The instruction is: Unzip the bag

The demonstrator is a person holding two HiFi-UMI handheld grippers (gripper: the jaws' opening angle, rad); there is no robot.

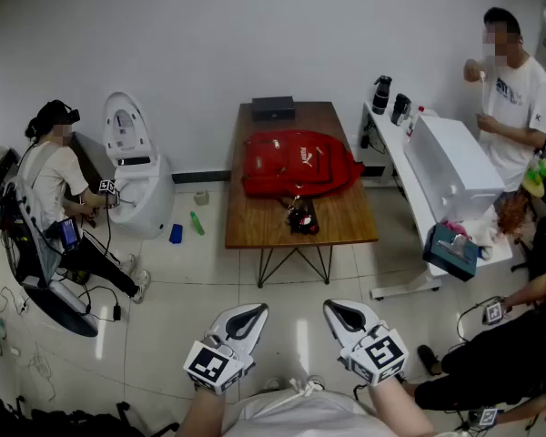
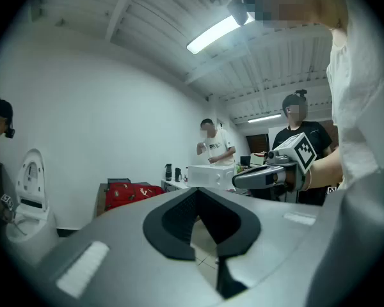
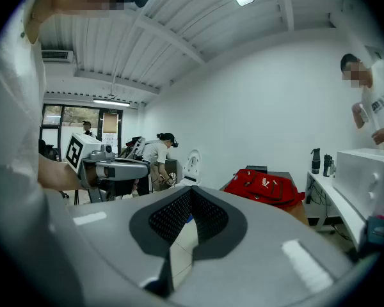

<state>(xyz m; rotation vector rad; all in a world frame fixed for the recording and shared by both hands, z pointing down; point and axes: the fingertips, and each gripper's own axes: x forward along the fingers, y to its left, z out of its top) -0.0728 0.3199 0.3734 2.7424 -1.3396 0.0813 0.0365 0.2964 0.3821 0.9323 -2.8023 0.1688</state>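
A red backpack (image 1: 296,162) lies flat on the far half of a wooden table (image 1: 346,226), well ahead of me; its zipper cannot be made out at this distance. It also shows small in the left gripper view as the backpack (image 2: 128,194) and in the right gripper view as the backpack (image 3: 265,185). My left gripper (image 1: 252,310) and right gripper (image 1: 338,309) are held side by side low over the tiled floor, far short of the table. Both are shut with nothing between the jaws, as seen at the left gripper (image 2: 197,191) and right gripper (image 3: 191,190).
A small dark object (image 1: 300,217) and a black box (image 1: 273,107) share the table. Right: a white bench (image 1: 396,157) with a white box (image 1: 450,167), bottles (image 1: 382,94), a teal box (image 1: 450,251), a standing person (image 1: 514,98). Left: a seated person (image 1: 55,185), a white toilet-like unit (image 1: 136,176).
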